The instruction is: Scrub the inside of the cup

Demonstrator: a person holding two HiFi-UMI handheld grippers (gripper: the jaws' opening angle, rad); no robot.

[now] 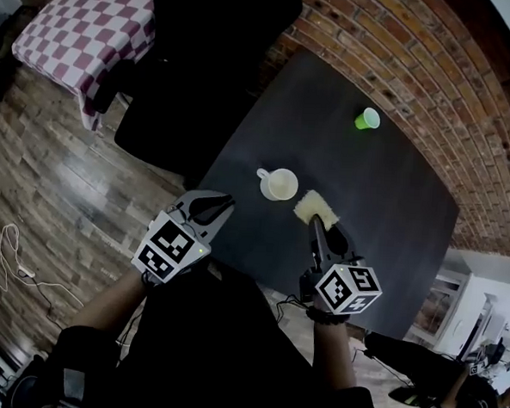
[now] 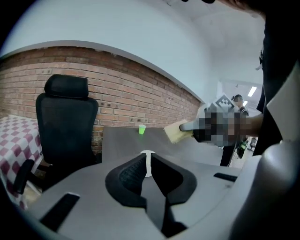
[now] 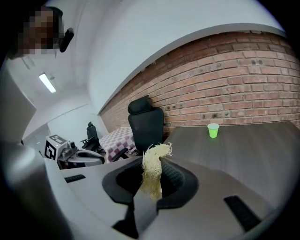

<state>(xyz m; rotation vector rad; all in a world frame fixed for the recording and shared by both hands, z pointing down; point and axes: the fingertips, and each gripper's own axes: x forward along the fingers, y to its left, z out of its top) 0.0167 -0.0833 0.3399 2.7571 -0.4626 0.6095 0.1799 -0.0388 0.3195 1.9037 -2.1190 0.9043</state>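
A white cup (image 1: 279, 184) with a handle stands upright on the dark table (image 1: 367, 206), and its rim (image 2: 148, 153) peeks out behind the left jaw tips. My left gripper (image 1: 219, 204) is shut and empty at the table's near-left edge, short of the cup. My right gripper (image 1: 317, 223) is shut on a pale yellow fibrous sponge (image 1: 315, 206), just right of the cup. In the right gripper view the sponge (image 3: 153, 168) sticks up from between the jaws. The left gripper view shows the sponge (image 2: 174, 133) above the table.
A small green cup (image 1: 367, 119) stands far back on the table, near the brick wall (image 1: 434, 89). A black office chair (image 1: 204, 58) sits at the table's left, and beyond it is a table with a checked cloth (image 1: 85, 25). The floor is wood.
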